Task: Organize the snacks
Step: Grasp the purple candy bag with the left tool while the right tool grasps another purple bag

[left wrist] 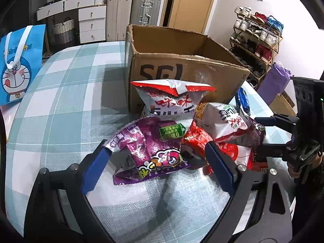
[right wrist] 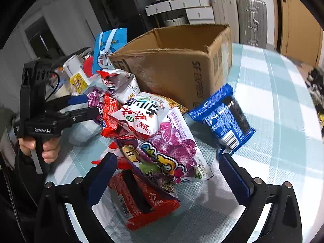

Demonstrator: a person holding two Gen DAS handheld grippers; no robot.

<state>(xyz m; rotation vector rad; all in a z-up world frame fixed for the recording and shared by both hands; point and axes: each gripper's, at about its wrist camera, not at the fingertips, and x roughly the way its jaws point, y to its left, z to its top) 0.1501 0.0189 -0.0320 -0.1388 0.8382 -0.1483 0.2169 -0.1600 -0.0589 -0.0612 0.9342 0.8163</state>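
A pile of snack bags lies on the checked tablecloth in front of an open cardboard box (left wrist: 182,64), which also shows in the right wrist view (right wrist: 178,64). My left gripper (left wrist: 158,162) is open around a purple candy bag (left wrist: 149,151), its fingers on either side of it. My right gripper (right wrist: 168,172) is open over another purple candy bag (right wrist: 172,151) and a red packet (right wrist: 141,204). A white and red bag (left wrist: 172,99) leans on the box. A blue cookie pack (right wrist: 224,117) lies to the right of the pile.
A blue Doraemon gift bag (left wrist: 18,64) stands at the table's left edge. A purple bag (left wrist: 275,83) and a shoe rack (left wrist: 257,38) are at the right. Suitcases and drawers stand behind the table.
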